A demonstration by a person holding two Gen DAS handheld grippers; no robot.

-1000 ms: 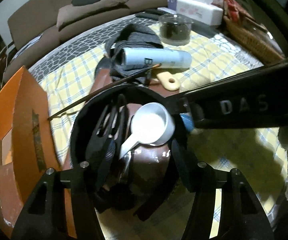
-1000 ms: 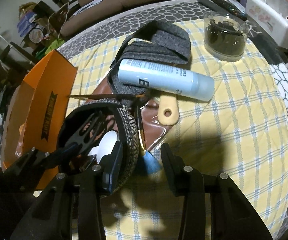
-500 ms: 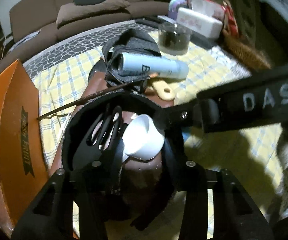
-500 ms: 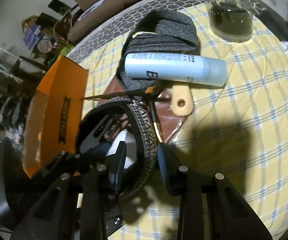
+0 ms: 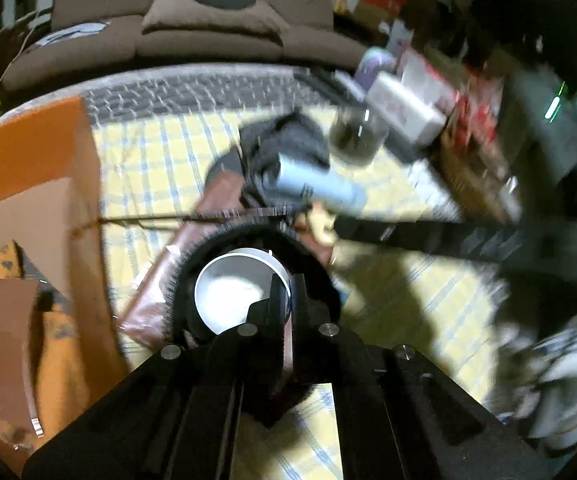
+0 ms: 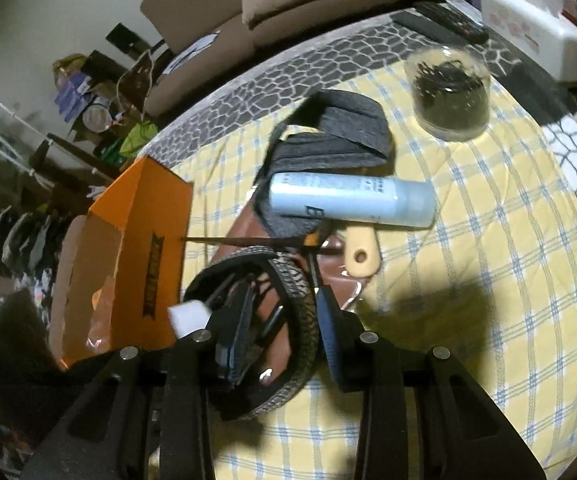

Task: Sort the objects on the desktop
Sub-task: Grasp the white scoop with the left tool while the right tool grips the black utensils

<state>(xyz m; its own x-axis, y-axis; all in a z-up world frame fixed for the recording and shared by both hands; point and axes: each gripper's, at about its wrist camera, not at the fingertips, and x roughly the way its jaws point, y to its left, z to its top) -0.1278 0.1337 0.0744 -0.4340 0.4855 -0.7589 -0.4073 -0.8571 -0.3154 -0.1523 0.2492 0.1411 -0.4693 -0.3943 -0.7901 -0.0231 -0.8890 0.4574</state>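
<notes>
Since the earlier frames, the white measuring cup [image 5: 240, 292] has been raised clear of the black utensils in the round pouch [image 5: 320, 280], and the jaws of the left gripper [image 5: 286, 300] have just been closing. They are now seen clamped together on the rim of the cup, at its 3 o'clock side, with the cup's mouth turned toward the camera. The left wrist view is blurred, and the gripper is seen angled steeply downward above the pouch. The right gripper [image 6: 280, 336] is held partly apart, its jaws set either side of the pouch's patterned wall [image 6: 300, 312]; whether the pads press on it cannot be told for certain, though the wall is seen lying between them. This gripper is likewise pitched downward. In the right wrist view, a corner of the cup is seen at 9 o'clock of the pouch. An orange cardboard box [image 6: 144, 248] is noted at 9 o'clock of the pouch, with its flap open. At 12 o'clock, a pale blue spray can [image 6: 352, 200] is seen lying across a folded grey cloth [image 6: 336, 136], and a thin brush [image 6: 248, 242] spans from box to can. A glass jar [image 6: 450, 96] is placed at 1 o'clock on the yellow checked tablecloth [image 6: 488, 280].
</notes>
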